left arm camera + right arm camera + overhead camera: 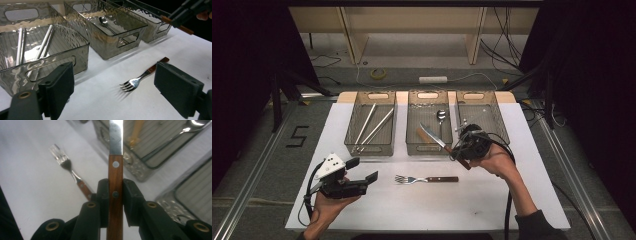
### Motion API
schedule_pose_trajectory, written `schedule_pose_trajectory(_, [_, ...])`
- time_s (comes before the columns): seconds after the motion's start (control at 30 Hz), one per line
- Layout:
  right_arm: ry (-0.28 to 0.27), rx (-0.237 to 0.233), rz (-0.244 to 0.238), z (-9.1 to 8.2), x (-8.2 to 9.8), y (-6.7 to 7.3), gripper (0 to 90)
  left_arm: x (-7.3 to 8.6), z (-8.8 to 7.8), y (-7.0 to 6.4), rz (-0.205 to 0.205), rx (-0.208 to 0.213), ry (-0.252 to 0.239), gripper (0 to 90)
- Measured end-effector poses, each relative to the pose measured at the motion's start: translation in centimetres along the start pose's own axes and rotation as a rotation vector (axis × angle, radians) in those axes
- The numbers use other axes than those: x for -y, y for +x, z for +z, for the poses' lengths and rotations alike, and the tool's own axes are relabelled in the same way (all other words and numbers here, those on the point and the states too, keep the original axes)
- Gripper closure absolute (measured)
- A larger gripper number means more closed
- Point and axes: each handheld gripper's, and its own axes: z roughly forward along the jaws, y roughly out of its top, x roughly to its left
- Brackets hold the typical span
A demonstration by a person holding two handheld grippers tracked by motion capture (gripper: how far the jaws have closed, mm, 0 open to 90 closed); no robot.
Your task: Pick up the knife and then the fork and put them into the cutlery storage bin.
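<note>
Three clear bins stand in a row on the white counter (512, 195). Left bin (371, 145) holds long metal sticks (374, 127); middle bin (429, 149) holds a spoon (441, 116) and a wooden-handled utensil (422, 136); whether the right bin (482, 107) holds anything I cannot tell. Right gripper (115, 195) has its fingers clamped on a knife (115, 165) by the wooden handle, blade over the middle bin. Left gripper (364, 171) fingers gape wide, holding nothing, near a fork (426, 179) on the counter.
</note>
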Motion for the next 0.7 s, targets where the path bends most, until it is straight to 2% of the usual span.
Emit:
schedule_pose_trajectory(0.33, [-0.038,0.053,0.085,-1.3,-1.4,-3.6,77.1,0.0,0.0,0.0,-0.009,0.004,-0.01,16.1])
schedule_pose_trajectory(0.7, [-0.039,0.107,0.2,-2.5,-2.3,-8.0,77.1,0.0,-0.1,0.0,-0.01,0.004,-0.015,16.1])
